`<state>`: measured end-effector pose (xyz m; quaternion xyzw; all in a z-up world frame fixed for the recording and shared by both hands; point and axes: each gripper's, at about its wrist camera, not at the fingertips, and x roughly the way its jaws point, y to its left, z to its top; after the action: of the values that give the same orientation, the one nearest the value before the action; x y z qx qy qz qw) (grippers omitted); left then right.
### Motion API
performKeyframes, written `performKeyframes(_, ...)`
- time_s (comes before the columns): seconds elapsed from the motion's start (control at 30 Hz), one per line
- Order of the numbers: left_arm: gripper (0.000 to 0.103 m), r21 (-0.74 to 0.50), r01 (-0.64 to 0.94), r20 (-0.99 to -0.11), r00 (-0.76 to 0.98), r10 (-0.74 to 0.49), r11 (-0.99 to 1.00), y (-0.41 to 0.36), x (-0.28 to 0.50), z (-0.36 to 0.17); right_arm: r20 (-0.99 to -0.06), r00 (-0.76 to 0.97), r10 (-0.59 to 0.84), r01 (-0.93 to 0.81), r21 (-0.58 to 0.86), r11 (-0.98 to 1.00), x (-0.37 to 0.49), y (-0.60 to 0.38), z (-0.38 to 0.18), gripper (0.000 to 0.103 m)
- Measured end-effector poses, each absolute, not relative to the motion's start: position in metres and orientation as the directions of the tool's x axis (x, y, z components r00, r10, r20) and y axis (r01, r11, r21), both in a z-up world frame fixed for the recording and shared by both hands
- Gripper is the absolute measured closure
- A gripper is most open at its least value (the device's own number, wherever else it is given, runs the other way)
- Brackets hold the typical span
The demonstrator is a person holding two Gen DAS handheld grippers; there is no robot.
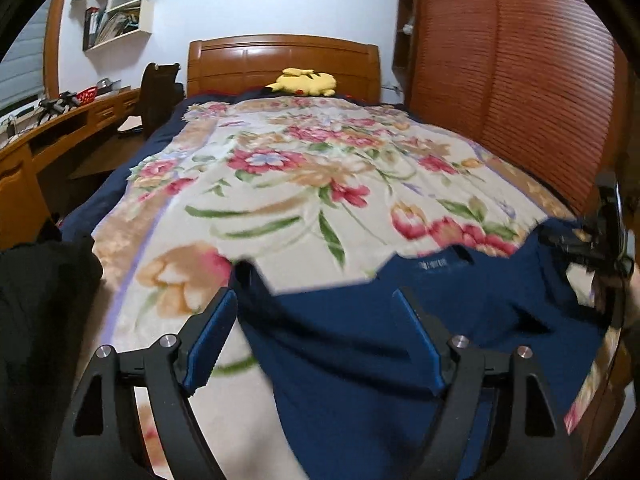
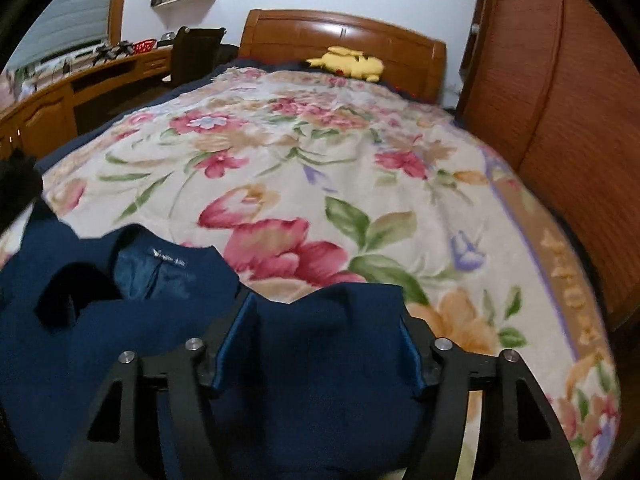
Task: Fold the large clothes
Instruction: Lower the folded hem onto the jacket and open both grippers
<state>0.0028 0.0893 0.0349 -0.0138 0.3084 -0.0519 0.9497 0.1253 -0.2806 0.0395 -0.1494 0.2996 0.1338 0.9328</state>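
Note:
A navy blue garment lies spread on the near end of the bed, collar and white label facing the headboard. My left gripper is open, its blue pads wide apart over the garment's left shoulder edge, not pressing on the cloth. My right gripper is open too, its fingers straddling the right shoulder with cloth lying between them. In the left wrist view, the right gripper shows blurred at the far right edge.
A floral blanket covers the bed up to a wooden headboard with a yellow plush toy. A slatted wooden wardrobe runs along the right. A desk and dark chair stand left. Black cloth lies near left.

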Motion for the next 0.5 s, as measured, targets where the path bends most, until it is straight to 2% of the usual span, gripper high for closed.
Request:
performKeyframes(0.1, 0.023, -0.009, 0.106, -0.587, 0.805, -0.091, 0.994, 0.080, -0.015, 0.026, -0.565, 0.814, 0.137, -0.328, -0.252, 0.910, 0.109, -0.282, 0.045, 0.034)
performKeyframes(0.23, 0.023, 0.004, 0.143, -0.582, 0.805, -0.114, 0.990, 0.074, -0.036, 0.022, -0.544, 0.818, 0.188, -0.372, -0.251, 0.894, 0.080, -0.284, 0.040, 0.034)
performKeyframes(0.5, 0.023, -0.011, 0.172, -0.606, 0.782, -0.143, 0.985, 0.065, -0.057, -0.003, -0.633, 0.688, 0.355, -0.596, -0.213, 0.774, 0.040, -0.258, 0.014, 0.034)
